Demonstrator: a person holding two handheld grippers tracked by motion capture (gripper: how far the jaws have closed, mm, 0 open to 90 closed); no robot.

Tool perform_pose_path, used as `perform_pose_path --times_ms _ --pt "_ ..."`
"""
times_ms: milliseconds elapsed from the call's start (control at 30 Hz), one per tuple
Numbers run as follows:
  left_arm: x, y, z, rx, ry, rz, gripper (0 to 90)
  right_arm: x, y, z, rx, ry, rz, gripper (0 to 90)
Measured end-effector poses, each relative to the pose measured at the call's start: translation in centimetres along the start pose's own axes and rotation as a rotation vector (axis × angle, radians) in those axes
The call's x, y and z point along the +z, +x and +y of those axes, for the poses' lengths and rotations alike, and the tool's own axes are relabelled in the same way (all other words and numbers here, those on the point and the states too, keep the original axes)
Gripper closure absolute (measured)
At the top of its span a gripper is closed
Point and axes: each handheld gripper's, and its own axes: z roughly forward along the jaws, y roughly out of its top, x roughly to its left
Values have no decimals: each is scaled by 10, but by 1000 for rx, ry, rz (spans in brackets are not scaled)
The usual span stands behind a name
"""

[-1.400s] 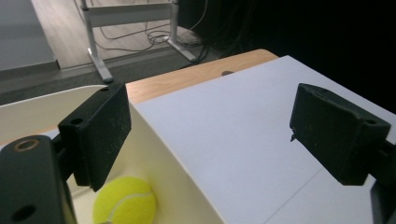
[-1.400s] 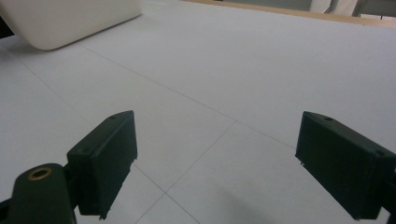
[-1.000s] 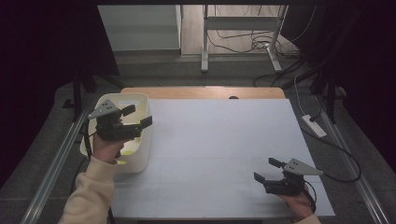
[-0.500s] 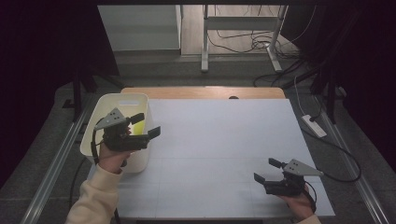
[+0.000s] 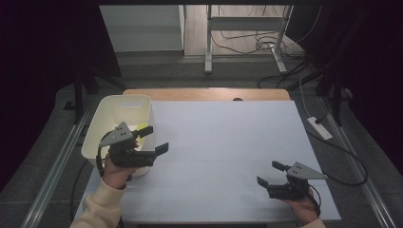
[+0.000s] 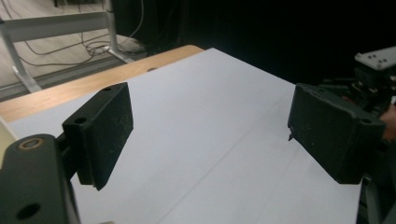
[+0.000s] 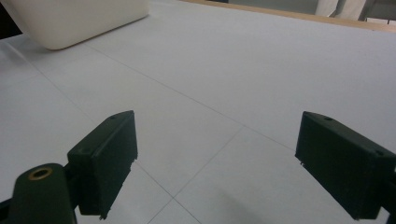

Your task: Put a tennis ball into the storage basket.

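A white plastic bin (image 5: 121,101) stands at the table's left edge, and something yellow (image 5: 141,127) lies inside it. My left gripper (image 5: 154,139) hovers at the bin's near right corner and points out over the white table (image 5: 228,137). In the left gripper view the left gripper (image 6: 210,135) is open, its jaws have just closed a little, and nothing is between them. My right gripper (image 5: 269,173) rests low at the near right of the table. Seen in its own view, the right gripper (image 7: 215,172) is open and empty.
The bin (image 7: 79,18) is at the far left in the right gripper view. A bare wooden strip (image 5: 204,93) runs along the table's far edge. Cables and a power strip (image 5: 319,128) lie on the floor to the right. Metal frame legs (image 5: 208,42) stand behind the table.
My left gripper has moved from above the bin toward the near side and lower, and now reaches over the bin's right rim toward the table. The right gripper has stayed put.
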Motion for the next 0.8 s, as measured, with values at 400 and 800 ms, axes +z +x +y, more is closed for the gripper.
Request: perform_pose_path --times_ms 400,800 --pt "5 -20 -22 46 17 -47 142 0 0 0 0 0 -1 127" --pt "12 -33 -48 67 62 -62 140 -1 0 0 -4 1 -3 127"
